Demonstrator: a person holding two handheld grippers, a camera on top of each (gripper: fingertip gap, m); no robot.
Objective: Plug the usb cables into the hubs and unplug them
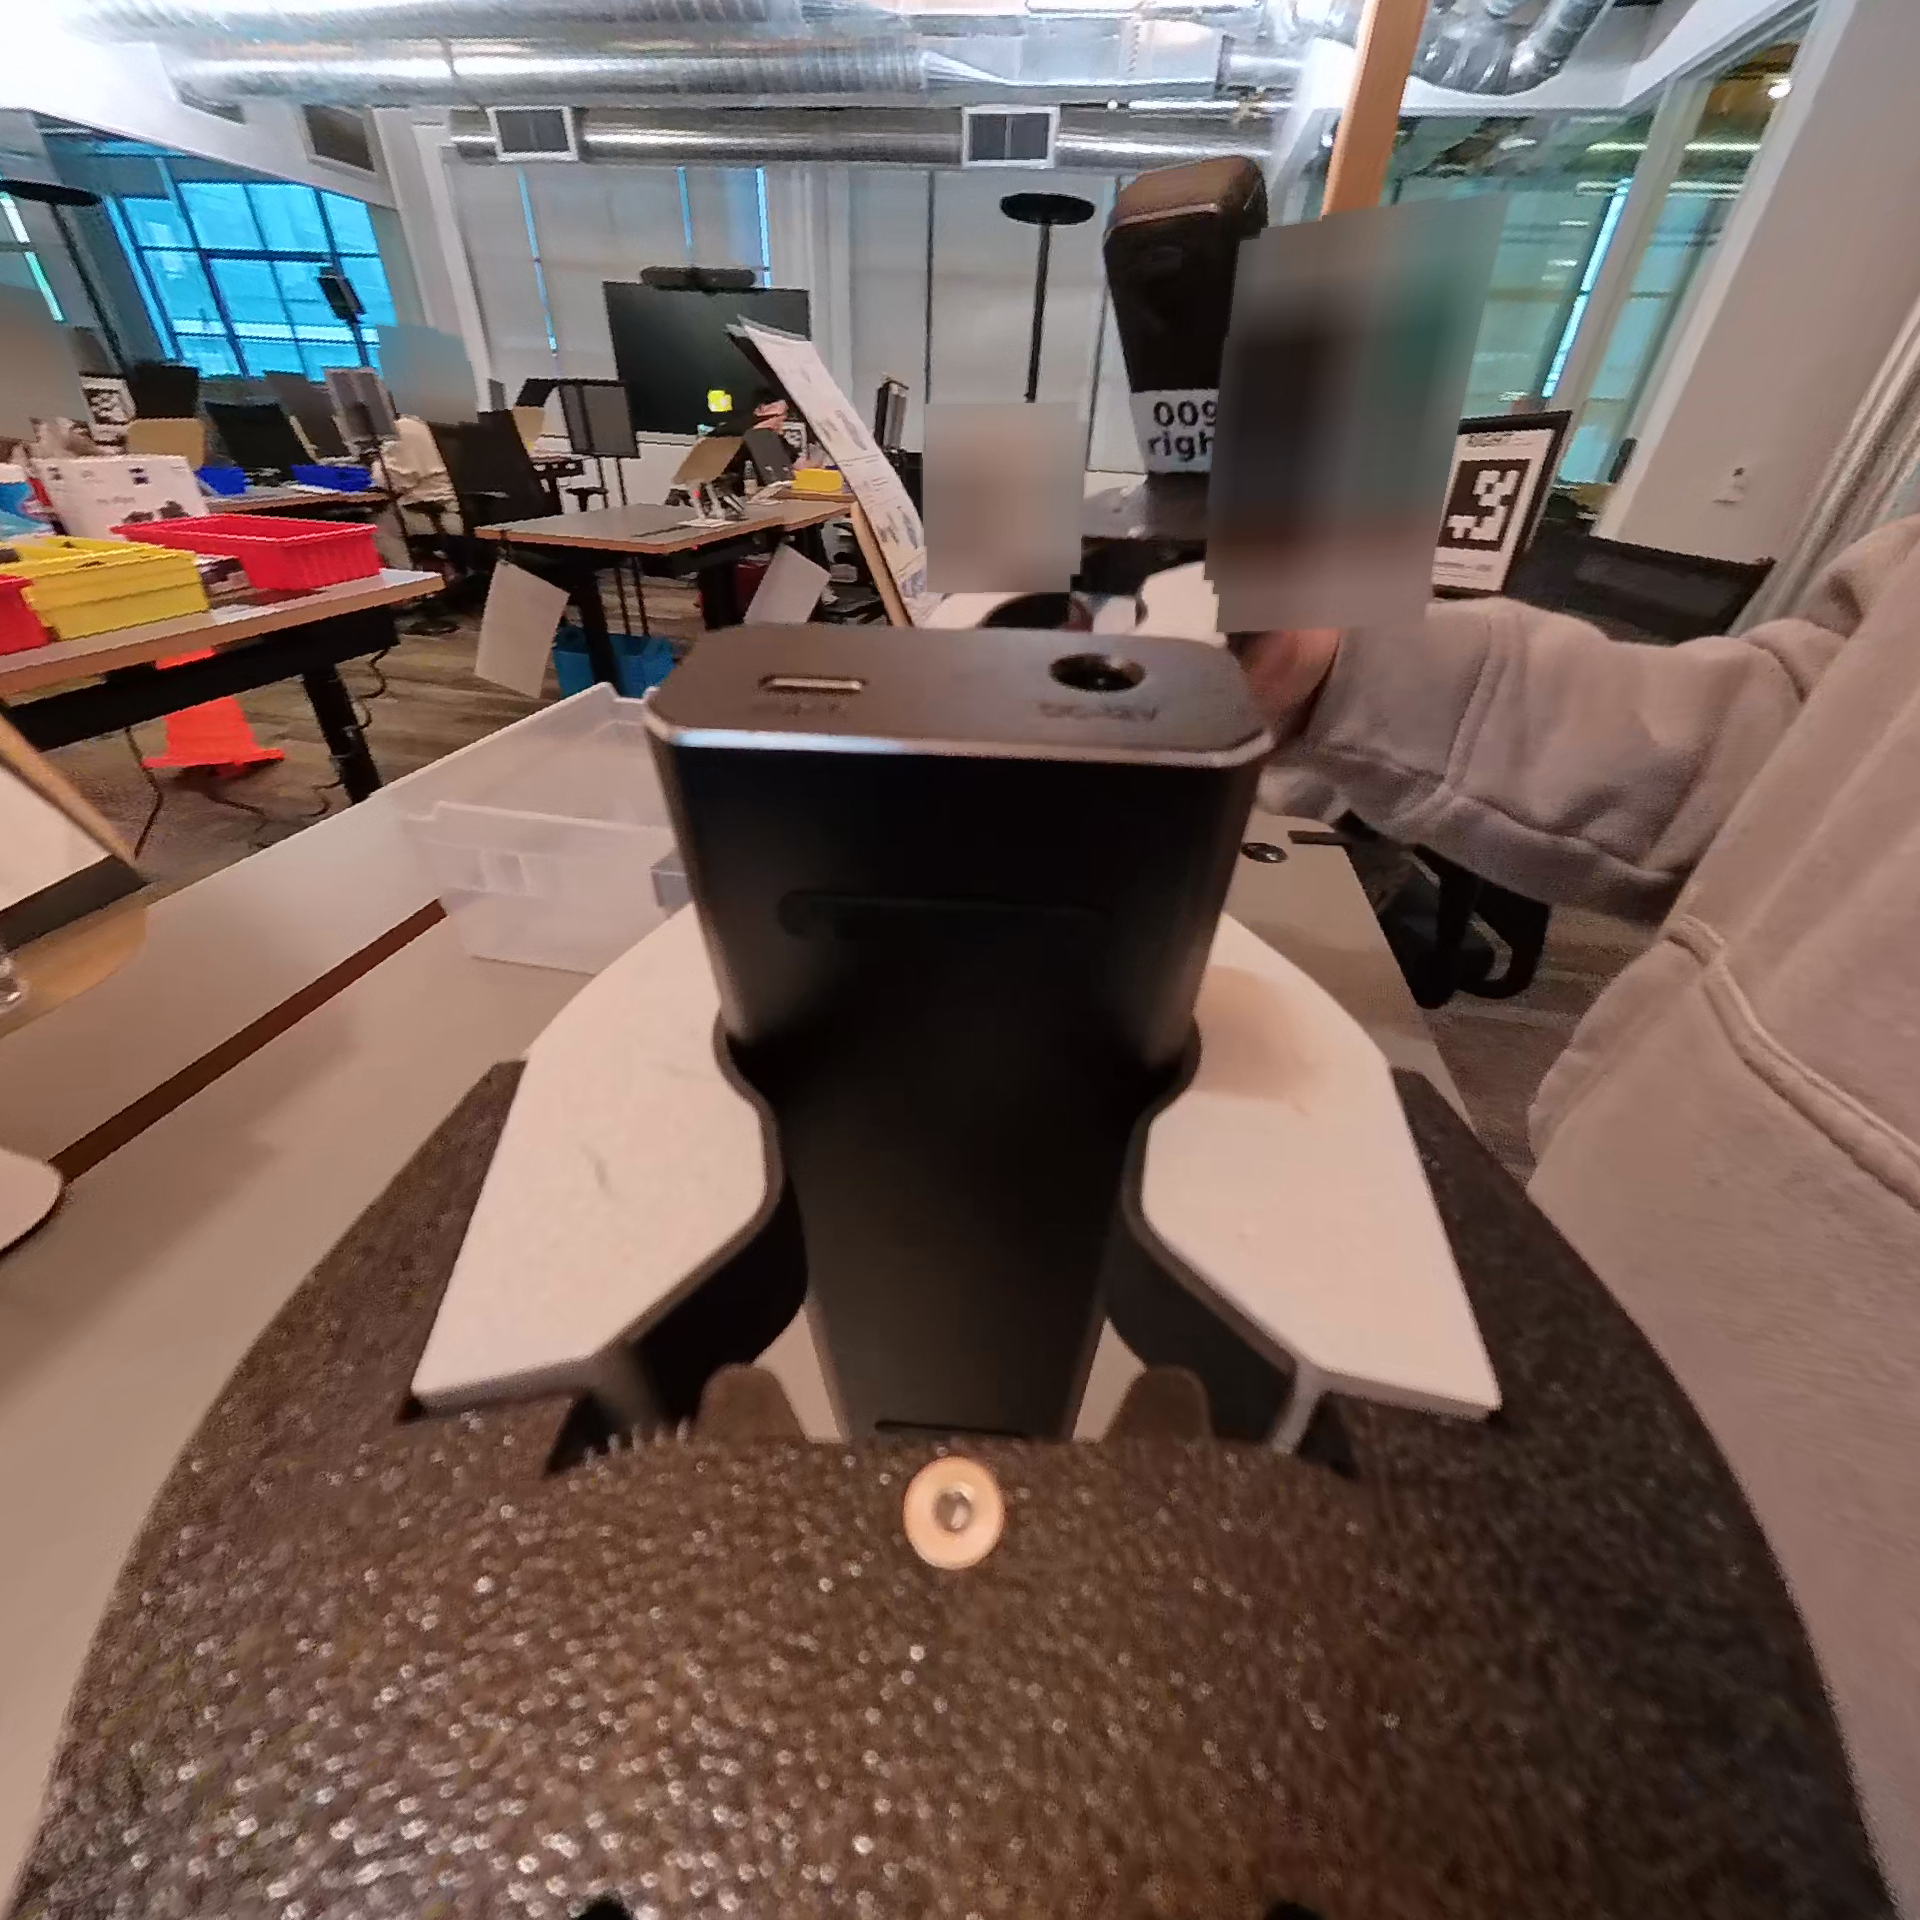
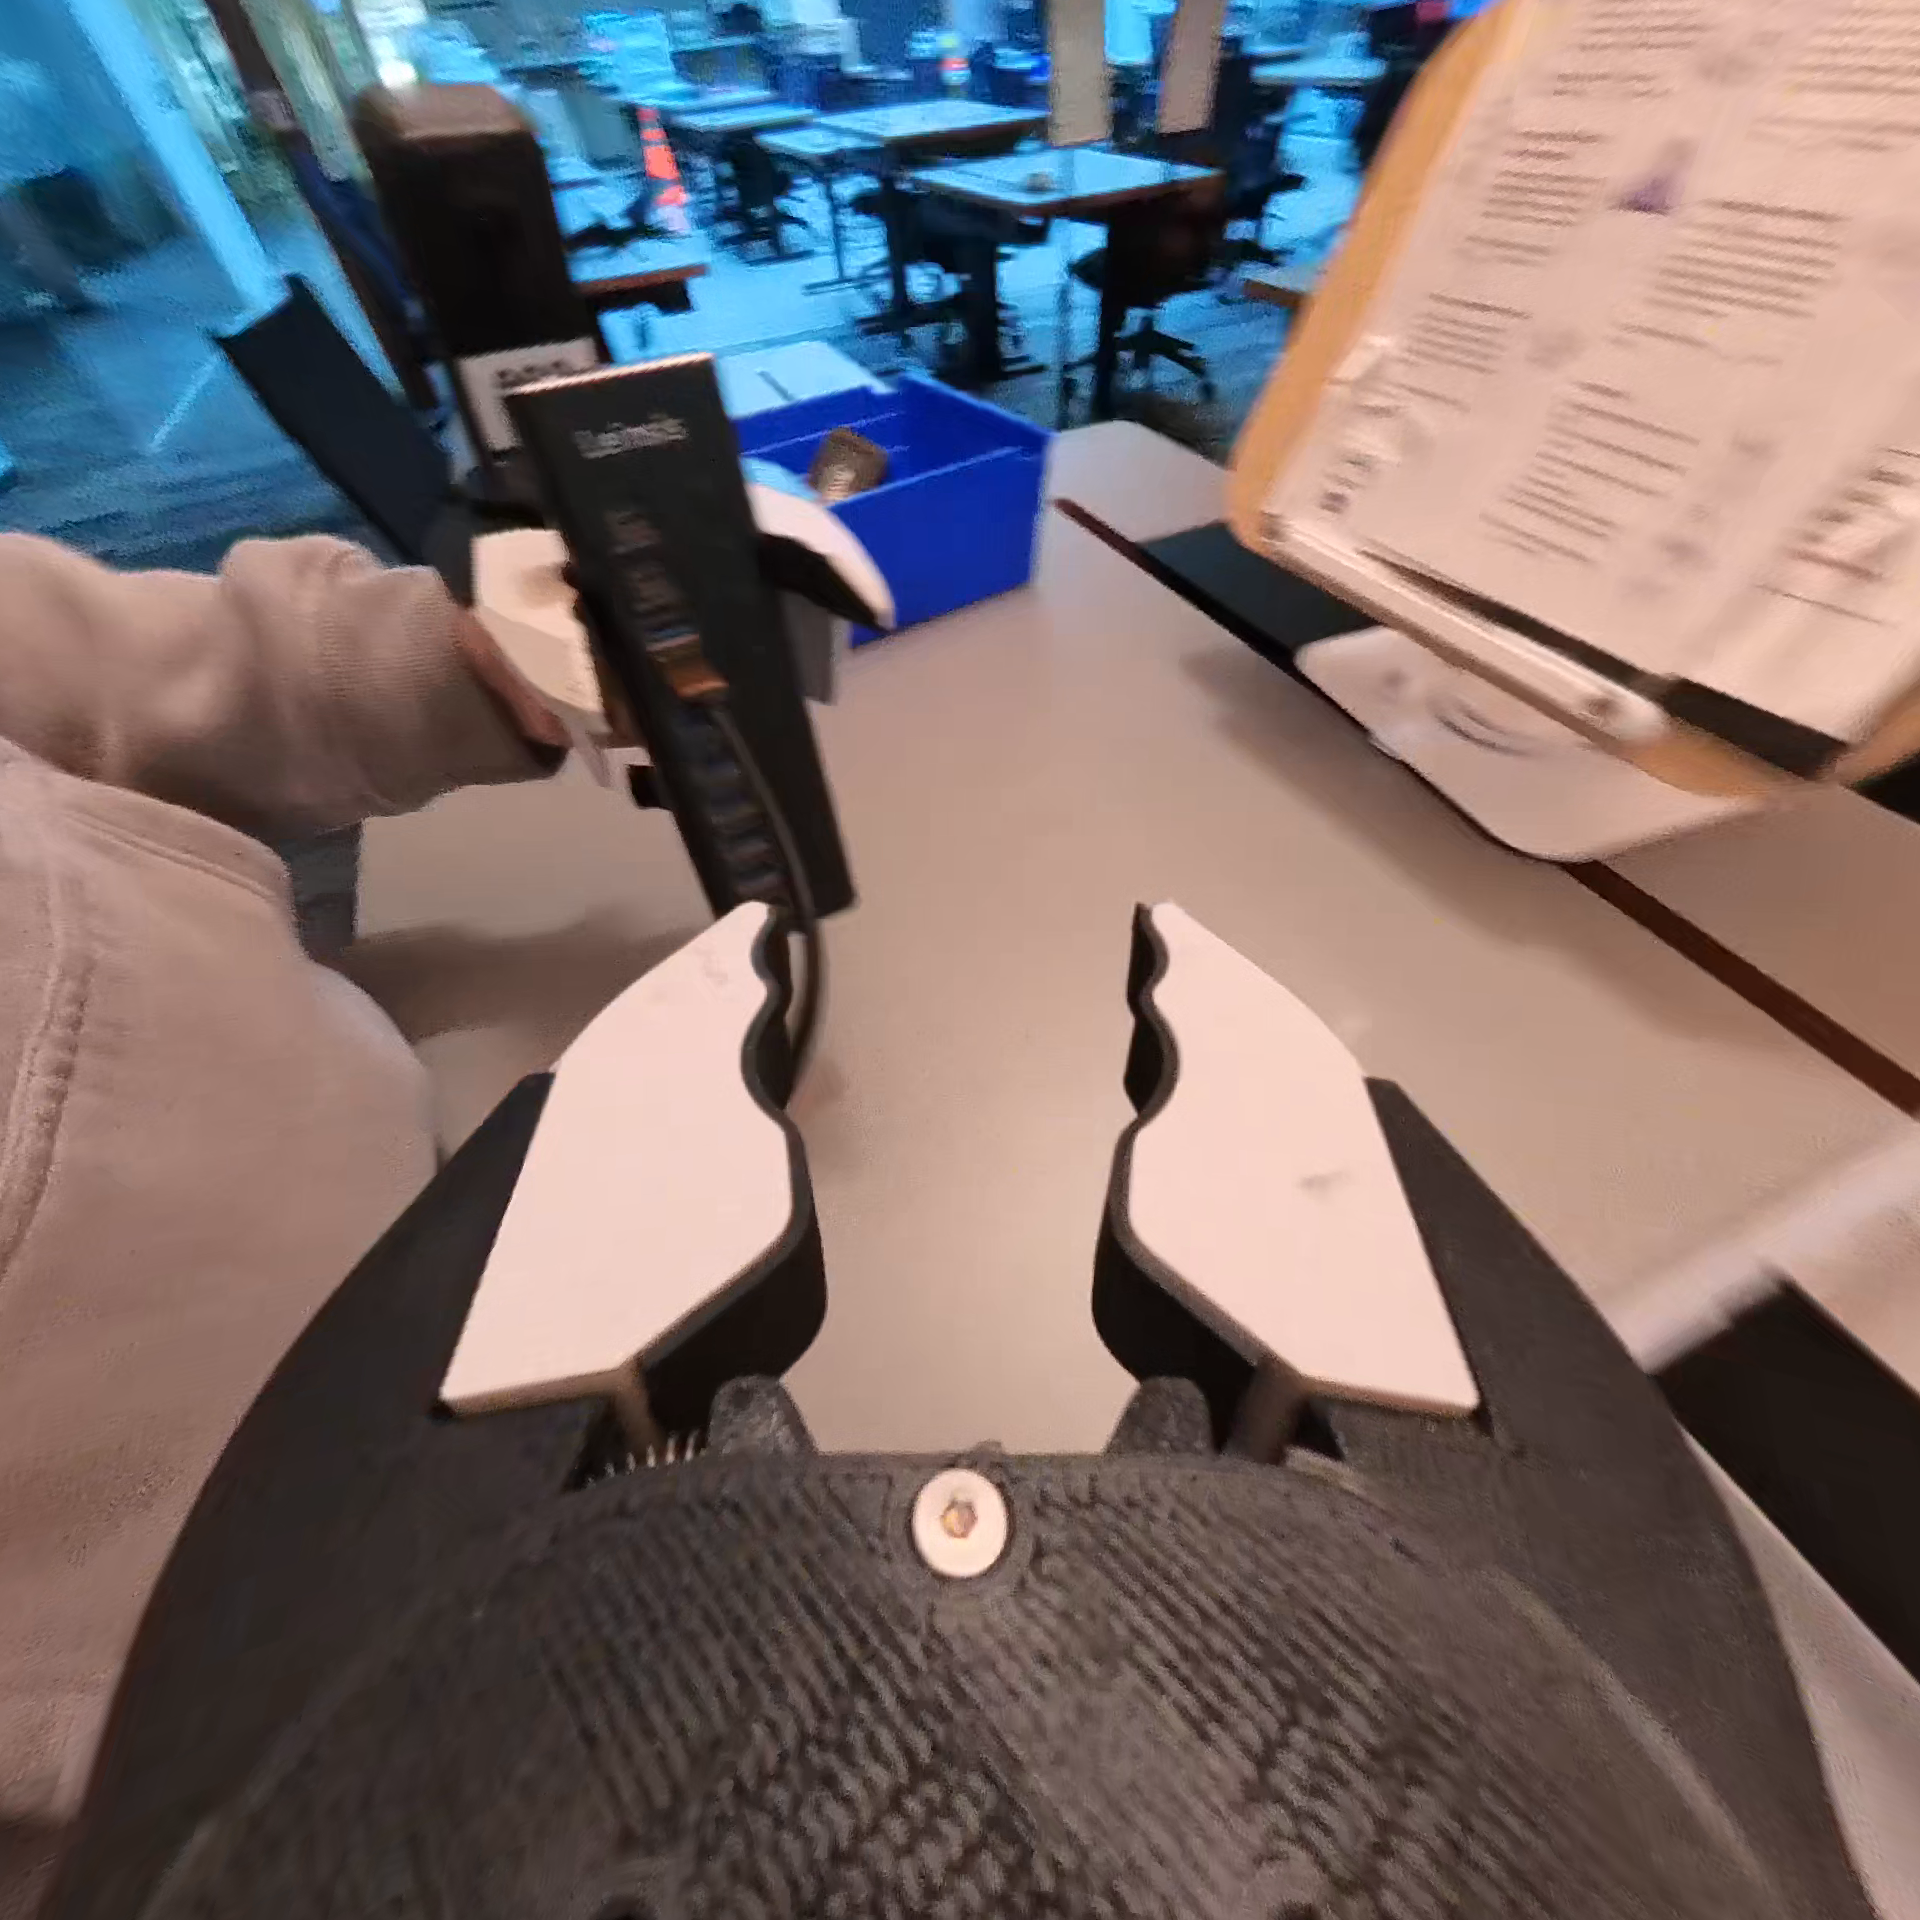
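My left gripper [image 1: 958,1023] is shut on a long black USB hub [image 1: 951,914] and holds it above the table, its end face with two ports turned away from the camera. In the right wrist view the hub [image 2: 681,644] stands tilted in the left gripper [image 2: 686,613]. A black USB cable [image 2: 779,862] is plugged into a port on its front and hangs down past my right gripper's left finger [image 2: 665,1122]. My right gripper [image 2: 951,914] is open and empty, just below and to the right of the hub.
A clear plastic bin [image 1: 540,821] stands behind the hub on the grey table [image 2: 1039,790]. A blue bin [image 2: 925,499] with a small dark item sits at the table's far end. A wooden stand with a printed sheet [image 2: 1621,343] stands at right. The person's sleeve [image 2: 208,665] is at left.
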